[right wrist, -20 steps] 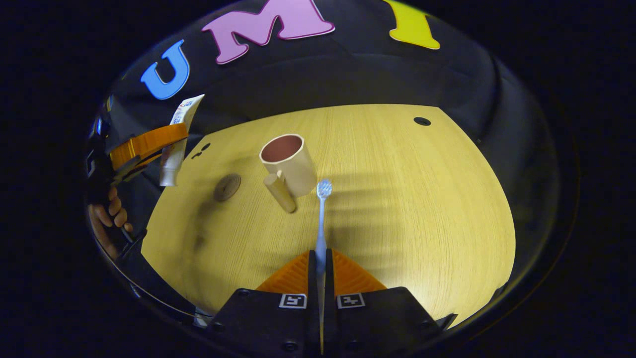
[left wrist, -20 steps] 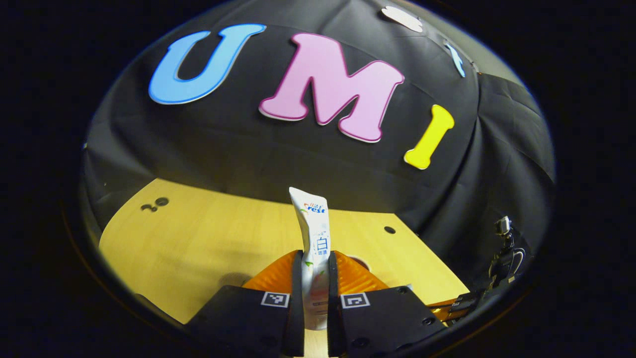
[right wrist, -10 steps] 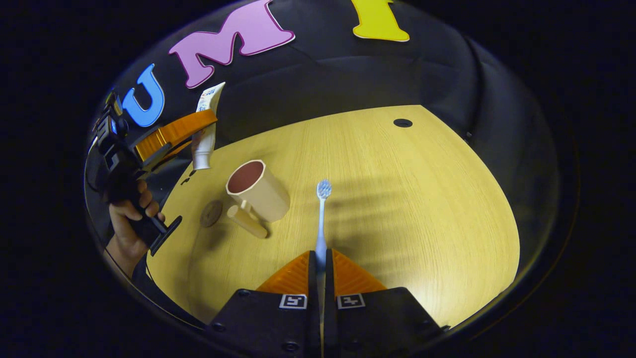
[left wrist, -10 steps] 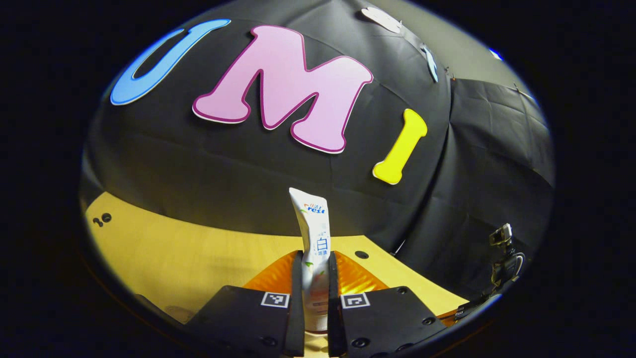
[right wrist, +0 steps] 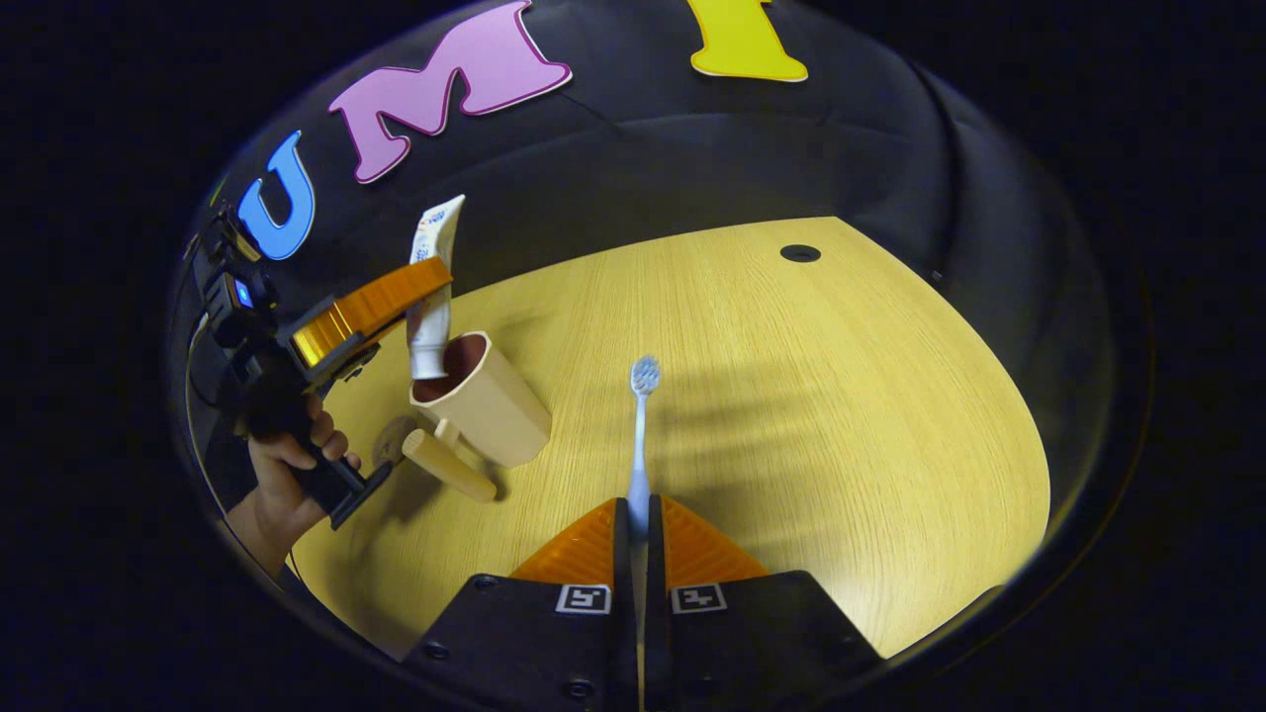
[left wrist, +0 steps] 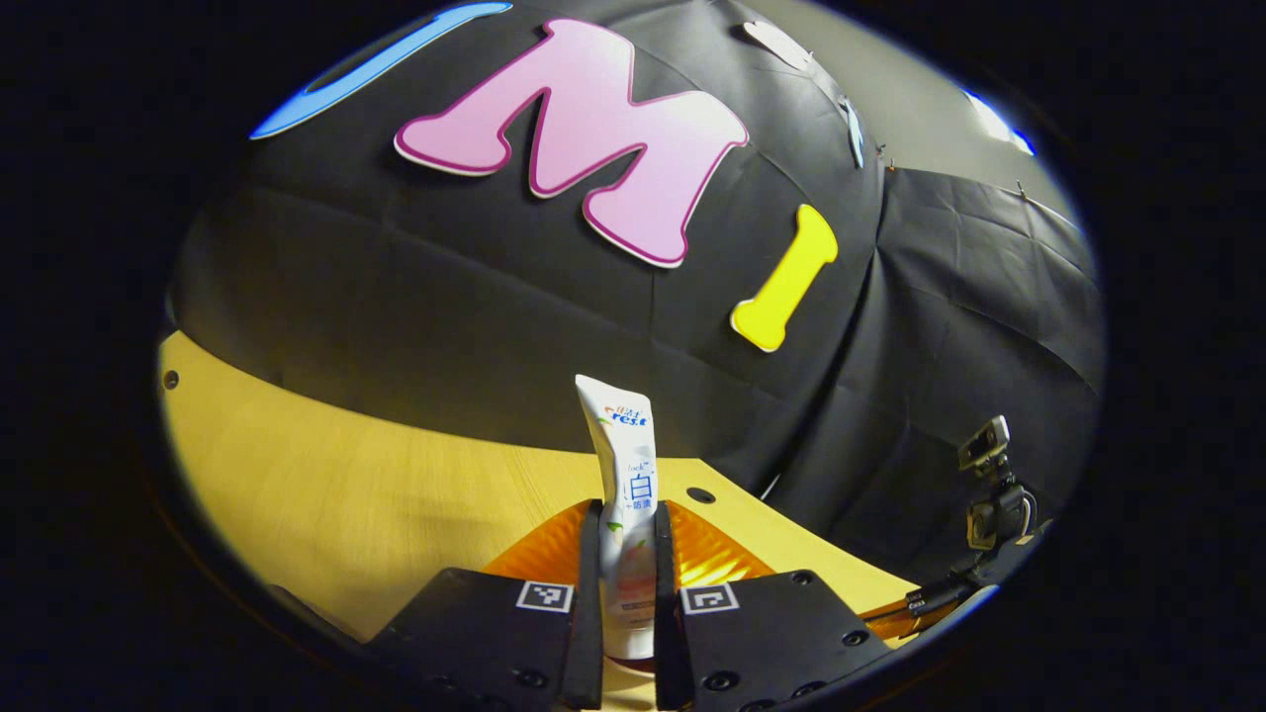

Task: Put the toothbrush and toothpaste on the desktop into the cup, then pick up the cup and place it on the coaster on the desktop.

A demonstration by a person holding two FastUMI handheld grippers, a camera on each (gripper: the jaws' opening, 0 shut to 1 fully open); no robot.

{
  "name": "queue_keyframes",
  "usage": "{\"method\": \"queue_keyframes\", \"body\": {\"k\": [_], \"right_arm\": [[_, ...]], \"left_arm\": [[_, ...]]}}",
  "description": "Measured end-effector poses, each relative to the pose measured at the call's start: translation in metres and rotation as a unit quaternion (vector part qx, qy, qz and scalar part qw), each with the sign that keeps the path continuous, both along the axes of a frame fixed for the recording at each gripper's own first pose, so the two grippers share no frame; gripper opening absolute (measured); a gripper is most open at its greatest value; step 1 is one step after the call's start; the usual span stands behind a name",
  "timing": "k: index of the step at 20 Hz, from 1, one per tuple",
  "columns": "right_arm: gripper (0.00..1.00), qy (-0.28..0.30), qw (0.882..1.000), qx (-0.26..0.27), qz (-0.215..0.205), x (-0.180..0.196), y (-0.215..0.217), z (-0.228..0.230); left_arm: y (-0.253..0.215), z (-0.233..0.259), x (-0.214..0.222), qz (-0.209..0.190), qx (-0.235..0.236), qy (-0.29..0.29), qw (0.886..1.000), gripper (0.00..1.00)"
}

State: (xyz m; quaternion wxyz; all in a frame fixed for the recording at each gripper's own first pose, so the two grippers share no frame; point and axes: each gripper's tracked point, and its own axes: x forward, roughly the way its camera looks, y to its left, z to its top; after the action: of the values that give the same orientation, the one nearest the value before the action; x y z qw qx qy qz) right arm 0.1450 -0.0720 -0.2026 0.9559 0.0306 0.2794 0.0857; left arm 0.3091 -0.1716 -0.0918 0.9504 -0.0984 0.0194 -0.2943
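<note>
In the left gripper view my left gripper is shut on a white toothpaste tube, which stands upright between its fingers. The right gripper view shows that same gripper, held by a hand, with the tube hanging cap-down right over the mouth of a beige cup with a stubby handle. A small round brown coaster lies left of the cup, partly hidden by the handle. My right gripper is shut on a pale blue toothbrush, bristles pointing forward, right of the cup.
The wooden desktop stretches wide to the right of the toothbrush, with a dark round hole near its far edge. A small camera on a stand sits at the right edge of the left gripper view.
My left gripper has carried the toothpaste rightward and down until its cap hangs over the cup's mouth. The right gripper holds the toothbrush as before, shifted slightly.
</note>
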Motion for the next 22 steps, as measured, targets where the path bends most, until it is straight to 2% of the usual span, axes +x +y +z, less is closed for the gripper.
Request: {"method": "queue_keyframes", "body": {"k": [5,7,10,11,12,15,19,22], "right_arm": [[0.07,-0.035,0.999,0.003,-0.002,0.019,0.004,0.008],[0.07,-0.054,0.998,0.016,-0.009,0.026,0.005,0.022],[0.07,-0.078,0.996,0.048,-0.018,0.040,0.015,0.047],[0.07,-0.089,0.994,0.057,-0.017,0.046,0.020,0.057],[0.07,-0.103,0.993,0.061,-0.017,0.053,0.023,0.068],[0.07,-0.151,0.986,0.075,-0.003,0.073,0.044,0.105],[0.07,-0.219,0.970,0.109,0.013,0.089,0.073,0.151],[0.07,-0.248,0.960,0.126,0.022,0.095,0.094,0.162]], "left_arm": [[0.003,-0.020,-0.005,0.019,0.046,-0.013,0.999,0.34],[0.001,-0.017,-0.019,0.009,0.050,-0.013,0.999,0.39],[0.011,0.000,-0.038,0.029,0.051,-0.029,0.998,0.87],[0.019,0.004,-0.048,0.040,0.049,-0.034,0.997,0.89],[0.025,0.008,-0.059,0.048,0.048,-0.038,0.997,0.97],[0.048,0.004,-0.091,0.075,0.035,-0.028,0.996,0.97],[0.071,-0.023,-0.136,0.077,-0.008,0.037,0.996,0.97],[0.089,-0.039,-0.154,0.090,-0.036,0.069,0.993,0.97]]}}
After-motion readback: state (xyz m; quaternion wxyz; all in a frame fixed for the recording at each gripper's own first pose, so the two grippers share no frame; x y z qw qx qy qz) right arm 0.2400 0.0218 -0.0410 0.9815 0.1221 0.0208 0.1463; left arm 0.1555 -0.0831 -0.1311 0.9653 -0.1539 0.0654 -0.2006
